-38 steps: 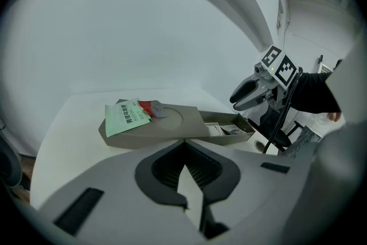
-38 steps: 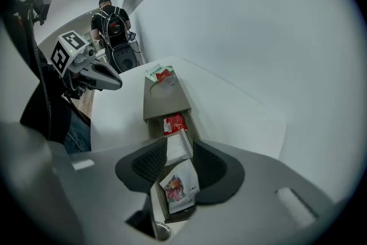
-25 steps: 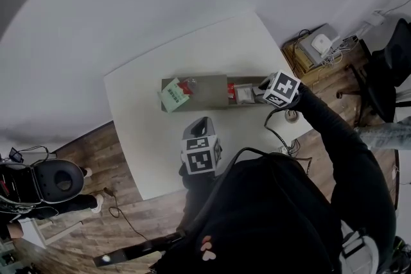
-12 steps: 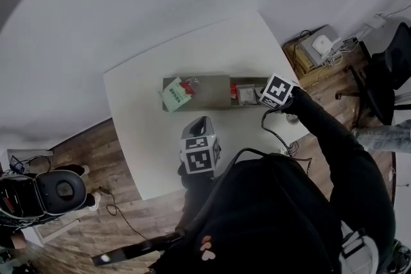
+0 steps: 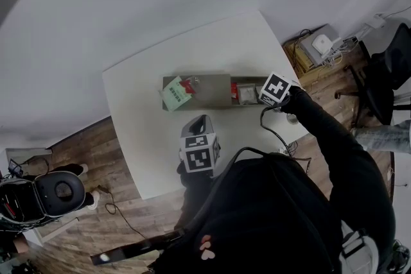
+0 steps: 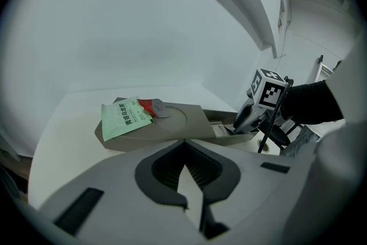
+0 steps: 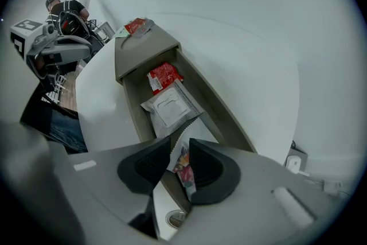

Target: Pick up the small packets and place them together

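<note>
Pointing steeply down, the right gripper (image 5: 264,98) is held over the right end of a long grey tray (image 5: 212,102) on the white worktop (image 5: 154,138), at the end of an outstretched arm in a black sleeve (image 5: 327,138). The left gripper (image 5: 200,122) is held lower in the head view, near the worktop's near edge and well apart from the tray, angled downward toward it. Its jaws are seen closed tip to tip in the left gripper view, with nothing between them.

In the right gripper view the right gripper (image 7: 180,143) is seen with its jaws narrowed but not yet pressing. A small colourful packet (image 7: 184,169) stands between them, and a sliver of gap is left beside it. These jaws have just been closing.

The tray is matt and flat-sided – open at the right, covered by a smooth lid at the left. In the open part lie a silver-grey packet (image 7: 169,107) with a saw-toothed edge and, just beyond it, a glossy red packet (image 7: 163,74). On the lid a flat green packet (image 5: 173,97) is laid beside a second red packet (image 5: 187,85).

Compared with a second ago, the right gripper has been lowered toward the tray and rolled slightly – the left gripper is unchanged, as are the packets on the lid.
</note>
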A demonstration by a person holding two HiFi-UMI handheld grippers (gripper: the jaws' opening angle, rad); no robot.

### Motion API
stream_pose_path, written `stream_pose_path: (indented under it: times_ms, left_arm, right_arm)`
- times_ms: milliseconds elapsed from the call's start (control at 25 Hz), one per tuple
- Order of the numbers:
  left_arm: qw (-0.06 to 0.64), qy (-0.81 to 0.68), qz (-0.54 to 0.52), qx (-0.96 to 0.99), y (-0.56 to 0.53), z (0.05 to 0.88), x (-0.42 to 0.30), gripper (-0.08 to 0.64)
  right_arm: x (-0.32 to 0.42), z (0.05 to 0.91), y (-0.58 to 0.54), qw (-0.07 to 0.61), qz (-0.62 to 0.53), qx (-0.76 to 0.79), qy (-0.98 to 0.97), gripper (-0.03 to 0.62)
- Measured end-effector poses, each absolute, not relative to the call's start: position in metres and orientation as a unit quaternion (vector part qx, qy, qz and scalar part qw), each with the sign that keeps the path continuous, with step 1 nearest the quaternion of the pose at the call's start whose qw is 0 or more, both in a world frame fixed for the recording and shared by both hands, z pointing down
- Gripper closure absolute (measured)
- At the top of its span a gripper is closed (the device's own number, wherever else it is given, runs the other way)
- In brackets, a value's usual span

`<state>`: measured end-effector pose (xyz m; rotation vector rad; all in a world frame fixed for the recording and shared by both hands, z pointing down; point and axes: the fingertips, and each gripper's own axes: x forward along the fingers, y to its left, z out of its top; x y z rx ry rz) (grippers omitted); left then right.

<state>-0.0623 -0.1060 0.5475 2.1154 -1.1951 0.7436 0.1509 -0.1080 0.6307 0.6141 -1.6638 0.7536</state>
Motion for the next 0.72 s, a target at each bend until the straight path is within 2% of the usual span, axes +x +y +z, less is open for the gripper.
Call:
stream_pose_path:
  times_ms: [160, 320, 720]
  left_arm:
    - [0.296, -0.450, 0.279, 0.795, -0.1074, 0.5478, -0.0629, 0.561]
    - [0.296, -0.453, 0.276, 0.794, -0.1077, 0.5487, -0.0647, 0.561]
    - [0.297, -0.455, 0.274, 0.794, -0.1050, 0.5494, -0.0644, 0.561]
  right_arm:
    - [0.1477, 0.6334, -0.1072, 0.580, 0.321, 0.257, -0.704, 0.505]
    - [0.1479, 0.6326, -0.1084, 0.586, 0.312, 0.262, -0.700, 0.584]
    - [0.1552, 0.6337, -0.1068, 0.577, 0.331, 0.268, -0.696, 0.584]
